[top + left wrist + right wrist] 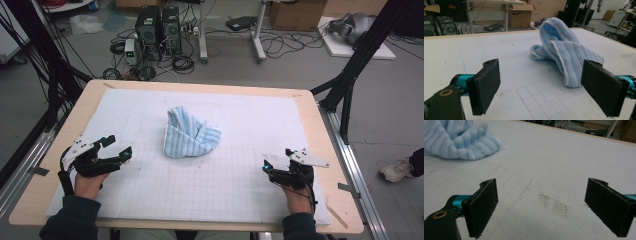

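A light blue striped towel (190, 135) lies crumpled in a heap near the middle of the white gridded mat (225, 185). My left gripper (118, 146) rests at the mat's left side, open, jaws wide apart with nothing between them. In the left gripper view the towel (564, 52) lies ahead, a little right of centre. My right gripper (278, 159) sits at the mat's right side, also open and empty. From the right gripper view the towel (459, 140) is at the upper left, well beyond the jaws.
The mat covers a wooden table (327, 145). A dark smudge (552, 203) marks the mat between the right jaws. Past the table's far edge are computer towers (157, 27), cables, and cardboard boxes (297, 12). A person's shoe (397, 170) is at the right.
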A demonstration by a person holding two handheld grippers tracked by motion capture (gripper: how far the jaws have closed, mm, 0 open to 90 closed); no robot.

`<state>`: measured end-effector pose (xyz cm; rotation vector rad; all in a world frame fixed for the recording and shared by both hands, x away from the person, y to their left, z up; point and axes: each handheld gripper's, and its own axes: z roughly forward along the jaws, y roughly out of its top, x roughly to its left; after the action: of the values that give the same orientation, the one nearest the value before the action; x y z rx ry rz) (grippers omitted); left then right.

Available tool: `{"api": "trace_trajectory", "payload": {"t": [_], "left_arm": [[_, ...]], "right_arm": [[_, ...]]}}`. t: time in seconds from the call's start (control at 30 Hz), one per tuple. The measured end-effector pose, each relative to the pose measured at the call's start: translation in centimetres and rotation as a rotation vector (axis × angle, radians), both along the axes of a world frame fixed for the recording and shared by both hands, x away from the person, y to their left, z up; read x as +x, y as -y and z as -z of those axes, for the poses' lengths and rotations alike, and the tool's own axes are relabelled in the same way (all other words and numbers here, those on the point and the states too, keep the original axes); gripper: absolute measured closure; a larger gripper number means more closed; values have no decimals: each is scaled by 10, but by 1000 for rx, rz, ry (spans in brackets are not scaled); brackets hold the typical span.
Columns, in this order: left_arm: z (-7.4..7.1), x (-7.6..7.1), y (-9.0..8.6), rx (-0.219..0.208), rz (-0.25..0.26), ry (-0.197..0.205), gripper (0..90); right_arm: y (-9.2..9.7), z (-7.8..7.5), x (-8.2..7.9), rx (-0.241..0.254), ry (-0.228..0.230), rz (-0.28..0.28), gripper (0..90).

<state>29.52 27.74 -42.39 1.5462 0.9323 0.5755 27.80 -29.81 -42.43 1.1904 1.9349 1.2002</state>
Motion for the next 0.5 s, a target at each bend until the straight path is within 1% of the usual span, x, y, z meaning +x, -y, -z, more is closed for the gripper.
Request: {"api": "trace_trajectory", "payload": {"t": [0.13, 0.37, 0.5], "left_arm": [[0, 0, 1, 0, -2, -2, 164], [1, 3, 3, 1, -3, -9, 164], [1, 3, 3, 3, -2, -12, 164]], "right_arm": [[0, 1, 0, -3, 3, -6, 106], [3, 2, 1, 11, -3, -1, 106], [3, 3, 0, 5, -7, -8, 106]]}}
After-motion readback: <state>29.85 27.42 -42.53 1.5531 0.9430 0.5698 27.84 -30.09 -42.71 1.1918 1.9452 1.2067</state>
